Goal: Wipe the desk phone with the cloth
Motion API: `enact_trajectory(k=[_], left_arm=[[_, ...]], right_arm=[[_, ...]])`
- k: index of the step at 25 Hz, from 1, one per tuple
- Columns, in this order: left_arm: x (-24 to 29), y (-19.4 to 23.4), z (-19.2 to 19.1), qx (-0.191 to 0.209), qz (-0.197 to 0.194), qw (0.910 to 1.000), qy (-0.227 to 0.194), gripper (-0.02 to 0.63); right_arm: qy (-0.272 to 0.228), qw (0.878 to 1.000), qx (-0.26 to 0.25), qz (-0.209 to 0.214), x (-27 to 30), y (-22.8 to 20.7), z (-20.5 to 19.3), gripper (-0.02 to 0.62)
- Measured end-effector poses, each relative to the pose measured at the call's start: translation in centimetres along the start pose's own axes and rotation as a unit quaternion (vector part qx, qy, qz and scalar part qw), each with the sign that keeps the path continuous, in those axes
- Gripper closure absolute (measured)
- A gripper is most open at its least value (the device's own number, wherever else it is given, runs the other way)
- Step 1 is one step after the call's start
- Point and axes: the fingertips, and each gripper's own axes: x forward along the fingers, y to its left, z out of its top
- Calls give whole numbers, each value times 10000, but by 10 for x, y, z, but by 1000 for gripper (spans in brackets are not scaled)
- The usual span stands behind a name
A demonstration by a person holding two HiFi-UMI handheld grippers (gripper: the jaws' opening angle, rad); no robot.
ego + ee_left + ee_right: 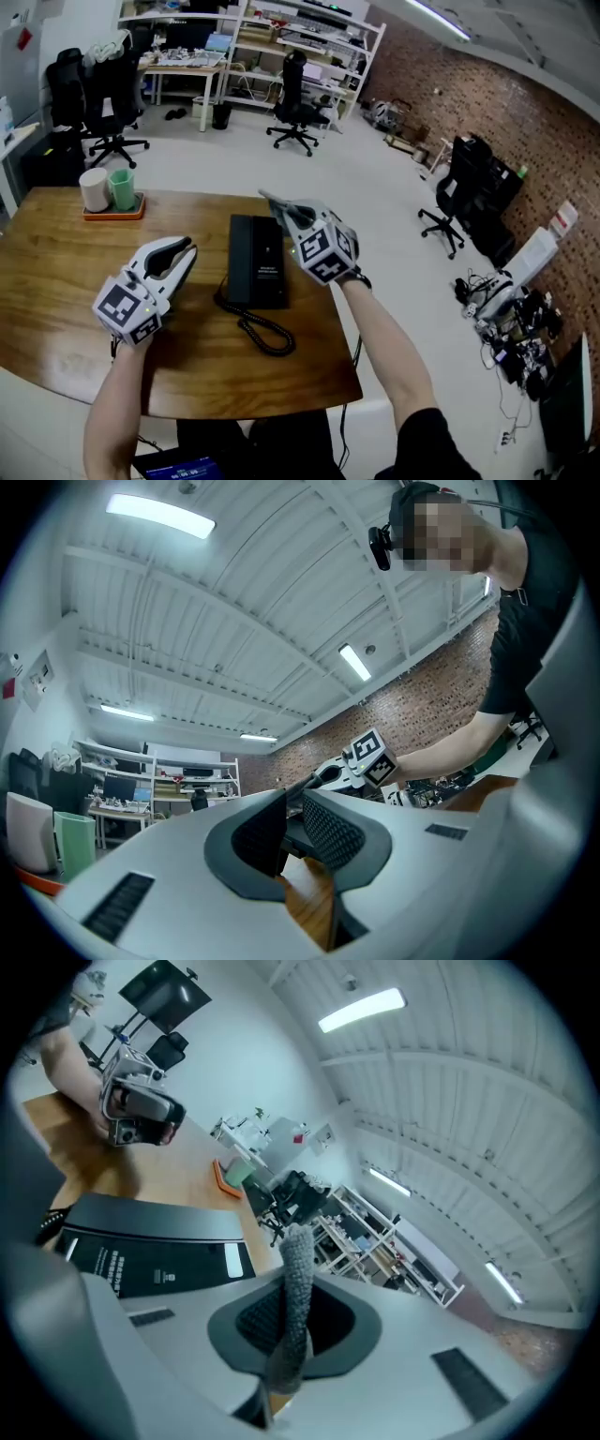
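Right gripper [298, 1327] first: its jaws are clamped on a grey knitted cloth [298, 1260], which stands up as a narrow strip from between the dark ribbed pads. From the head view, that gripper [292, 217] hangs over the far right corner of the black desk phone [258, 261], with the cloth [277, 204] poking out past the fingertips. Whether the cloth touches the phone cannot be told.

The phone lies flat near the middle of the wooden table [56, 281], and its coiled cord [255, 328] loops off the near end towards the person. The right gripper view shows lines of small white print and a pale rectangular label on the phone's [150, 1241] top face. All of it is too small to read.

Over on the left, the left gripper [292, 832] has its jaws a little apart, with nothing between them, only wood and the phone's edge showing through the gap. It sits left of the phone [178, 258], well clear of it. Each gripper's cube carries black-and-white square markers and no lettering.

At the table's far left, an orange tray [112, 214] holds a white cup [94, 189] and a green cup [122, 187] side by side.
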Motion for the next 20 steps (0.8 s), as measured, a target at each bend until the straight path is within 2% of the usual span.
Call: enact_trajectory(k=[4, 9, 13, 17, 20], left_arm=[[0, -2, 5, 34, -11, 10000, 12, 566], [0, 0, 6, 106, -34, 9999, 22, 566], [-2, 2, 3, 110, -57, 9999, 29, 566], [-4, 7, -1, 138, -99, 9998, 70, 566], [1, 3, -6, 42, -220, 9997, 92, 566]], right_arm=[[249, 9982, -397, 384, 3, 24, -7, 570], [213, 9890, -1025, 1042, -36, 73, -4, 571], [153, 9793, -1054, 1720, -77, 125, -6, 570], [176, 9706, -1113, 2125, -107, 169, -12, 571], [201, 9670, -1030, 2320, -130, 179, -16, 571]])
